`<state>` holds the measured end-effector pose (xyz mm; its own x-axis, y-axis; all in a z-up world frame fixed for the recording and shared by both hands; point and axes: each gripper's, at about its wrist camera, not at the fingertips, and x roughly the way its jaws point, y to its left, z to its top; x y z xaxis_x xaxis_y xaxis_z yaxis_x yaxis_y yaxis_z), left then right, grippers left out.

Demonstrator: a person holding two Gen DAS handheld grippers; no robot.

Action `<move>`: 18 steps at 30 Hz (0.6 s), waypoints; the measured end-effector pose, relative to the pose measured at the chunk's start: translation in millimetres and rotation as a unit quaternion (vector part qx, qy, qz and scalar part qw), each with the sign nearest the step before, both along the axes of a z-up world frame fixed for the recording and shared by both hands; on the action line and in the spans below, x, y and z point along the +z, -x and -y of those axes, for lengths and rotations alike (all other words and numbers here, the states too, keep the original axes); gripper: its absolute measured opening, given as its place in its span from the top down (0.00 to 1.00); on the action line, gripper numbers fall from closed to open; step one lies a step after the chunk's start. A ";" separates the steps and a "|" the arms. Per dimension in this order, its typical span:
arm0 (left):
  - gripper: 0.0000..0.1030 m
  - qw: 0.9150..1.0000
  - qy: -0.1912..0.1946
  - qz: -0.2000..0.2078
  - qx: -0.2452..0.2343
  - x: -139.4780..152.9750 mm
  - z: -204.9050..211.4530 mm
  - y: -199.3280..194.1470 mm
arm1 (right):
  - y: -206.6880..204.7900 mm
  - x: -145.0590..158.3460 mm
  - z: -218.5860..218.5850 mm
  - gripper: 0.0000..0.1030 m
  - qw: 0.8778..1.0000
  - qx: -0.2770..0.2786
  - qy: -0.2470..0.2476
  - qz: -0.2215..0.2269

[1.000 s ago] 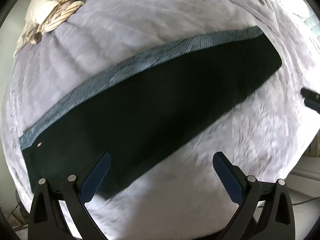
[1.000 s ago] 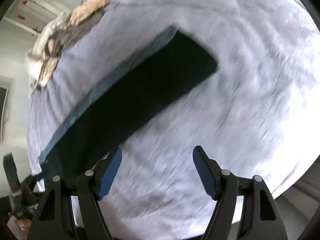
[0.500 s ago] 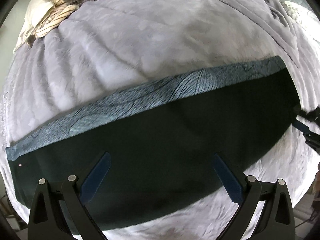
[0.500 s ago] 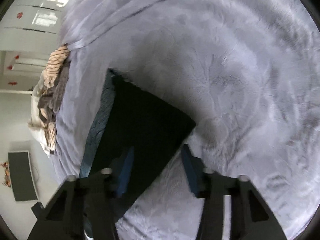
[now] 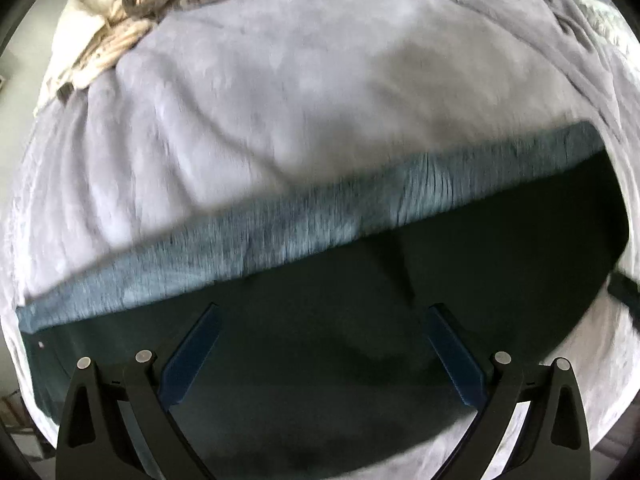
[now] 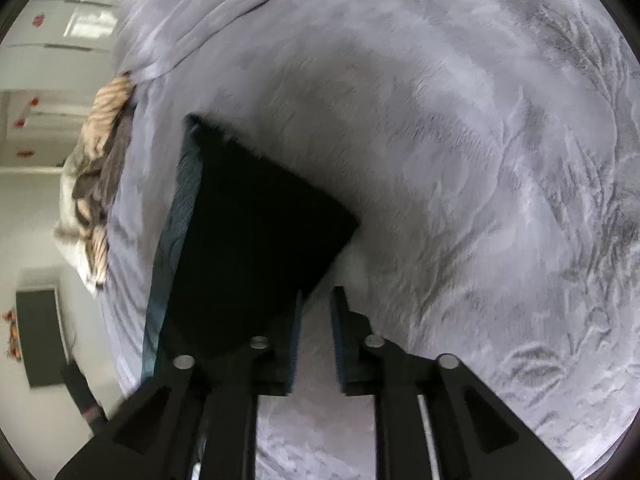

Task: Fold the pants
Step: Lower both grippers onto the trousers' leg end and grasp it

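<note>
Pants (image 5: 320,360) hem corner (image 6: 340,224) beside right claw (image 6: 317,300)

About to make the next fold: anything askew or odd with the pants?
Nothing stands out. The pants lie flat on the blanket, halves offset so a teal strip shows along the far edge. A faint crease sits near the middle.

A home bedroom: grey plush blanket (image 5: 280,92) covering a bed, clothes heap (image 5: 132,36).

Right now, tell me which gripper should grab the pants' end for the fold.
Right. The right gripper sits at the pants end corner, jaws narrowed; the left gripper hovers wide open over their middle.
</note>
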<state>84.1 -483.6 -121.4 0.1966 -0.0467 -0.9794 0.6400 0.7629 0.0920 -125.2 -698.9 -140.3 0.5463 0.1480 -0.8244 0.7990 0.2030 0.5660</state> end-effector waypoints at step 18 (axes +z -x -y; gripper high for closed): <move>0.00 1.000 0.002 -0.022 -0.007 -31.0 34.2 40.4 | -38.1 -34.1 5.4 0.50 0.984 -0.044 -0.034 0.171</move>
